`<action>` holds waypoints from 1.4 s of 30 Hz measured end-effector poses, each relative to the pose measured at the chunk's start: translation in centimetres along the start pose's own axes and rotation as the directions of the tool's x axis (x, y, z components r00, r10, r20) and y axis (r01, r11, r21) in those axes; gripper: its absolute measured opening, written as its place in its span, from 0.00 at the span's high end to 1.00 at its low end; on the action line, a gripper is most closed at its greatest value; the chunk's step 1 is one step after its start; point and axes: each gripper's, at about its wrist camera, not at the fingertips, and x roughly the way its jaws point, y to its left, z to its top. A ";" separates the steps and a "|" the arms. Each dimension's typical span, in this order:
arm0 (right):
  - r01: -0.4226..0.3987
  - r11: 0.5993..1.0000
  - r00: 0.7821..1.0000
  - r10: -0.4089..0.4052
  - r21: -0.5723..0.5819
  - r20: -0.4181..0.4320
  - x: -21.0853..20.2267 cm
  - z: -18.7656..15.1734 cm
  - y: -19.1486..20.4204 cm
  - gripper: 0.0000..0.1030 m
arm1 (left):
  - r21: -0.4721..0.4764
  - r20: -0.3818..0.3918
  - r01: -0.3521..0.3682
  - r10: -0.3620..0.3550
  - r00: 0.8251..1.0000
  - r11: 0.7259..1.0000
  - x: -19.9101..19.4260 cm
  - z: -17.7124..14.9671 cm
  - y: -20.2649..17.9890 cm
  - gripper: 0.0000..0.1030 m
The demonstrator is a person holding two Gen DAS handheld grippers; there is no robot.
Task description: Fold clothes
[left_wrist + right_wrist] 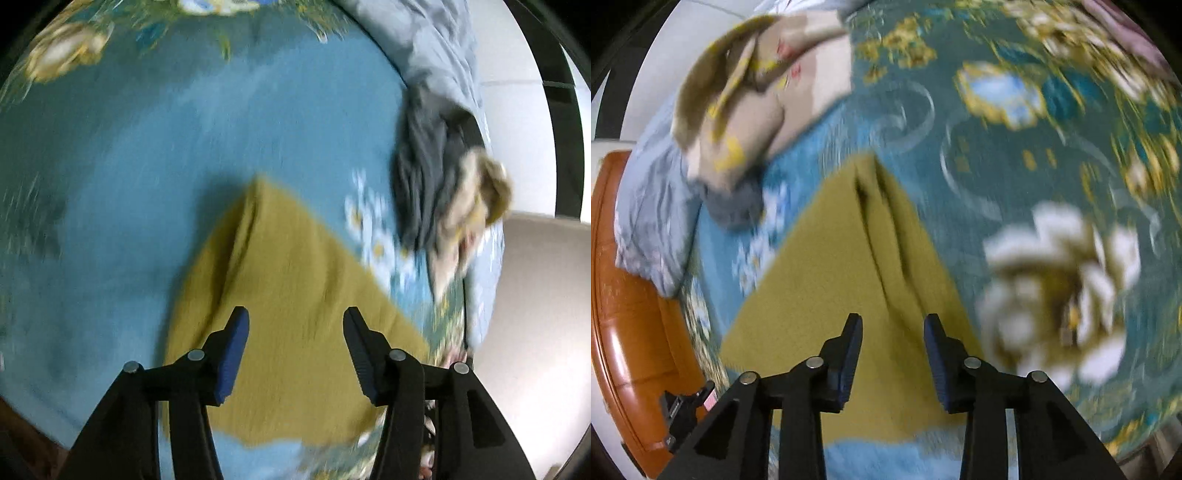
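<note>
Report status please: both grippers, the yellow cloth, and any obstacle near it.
Left gripper open, empty. Right gripper open, empty. Yellow cloth on blue floral bedspread, creased, not gripped. Clothes pile off to the side, not touching the cloth.

Whole surface is a blue bedspread point(155, 155) with a busy flower print, big white-and-gold blooms point(1060, 291) on the teal part and little white daisies point(369, 221) on the lighter blue. There's a pale grey-blue quilt point(436, 48) bunched up along the edge, and in the right wrist view a shiny orange-brown wooden bed frame point(631, 332) runs down the left side. Both views are pretty motion-blurred, so finer detail is a wash.
</note>
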 end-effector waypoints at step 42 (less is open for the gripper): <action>-0.009 0.997 0.997 0.014 0.074 -0.070 6.7 14.9 5.9 0.86 | 0.040 0.097 -0.114 0.110 0.989 0.993 2.5 11.3 -5.8 0.82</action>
